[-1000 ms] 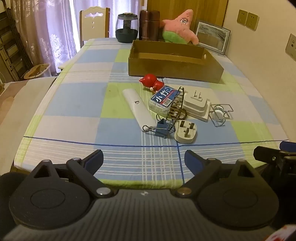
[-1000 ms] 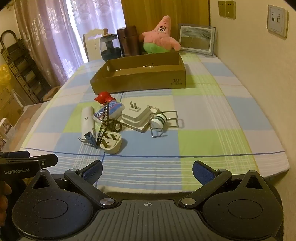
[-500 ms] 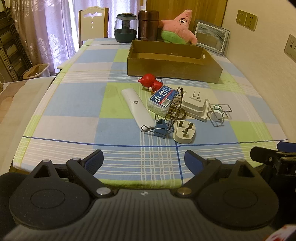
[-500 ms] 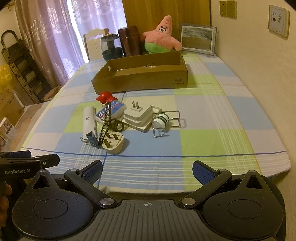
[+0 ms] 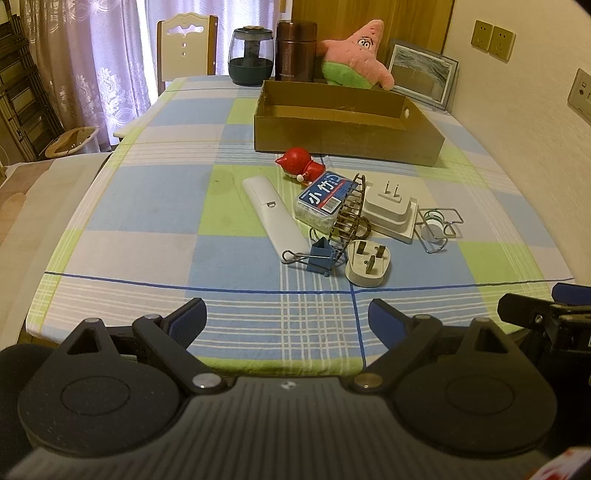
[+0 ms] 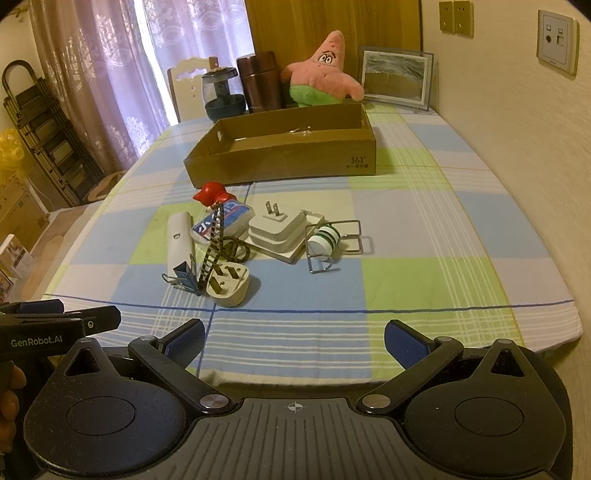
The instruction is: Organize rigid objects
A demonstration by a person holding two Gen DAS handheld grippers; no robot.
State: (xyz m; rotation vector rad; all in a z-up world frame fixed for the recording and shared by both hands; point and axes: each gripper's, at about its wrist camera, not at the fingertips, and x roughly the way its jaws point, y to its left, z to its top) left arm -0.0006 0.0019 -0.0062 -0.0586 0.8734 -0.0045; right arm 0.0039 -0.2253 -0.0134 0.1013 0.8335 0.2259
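Cardboard box [image 5: 347,122] lies beyond the clutter; both grippers' jaws gape empty, UK plug [image 6: 228,288] nearest the left gripper [image 5: 287,314].

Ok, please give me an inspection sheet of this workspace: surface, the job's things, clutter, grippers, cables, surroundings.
Surface: table under a checked tablecloth.
Job's things: open cardboard box; before it a pile: red figurine, white remote, blue-labelled box, metal ladder-shaped rack, white charger, blue binder clip, white three-pin plug, wire holder with a small white jar.
Clutter: pink star plush, brown flask, dark glass jar, framed picture.
Grippers: left gripper open, empty; right gripper open, empty.
Cables: nothing seen.
Surroundings: chair, curtains, wall sockets.
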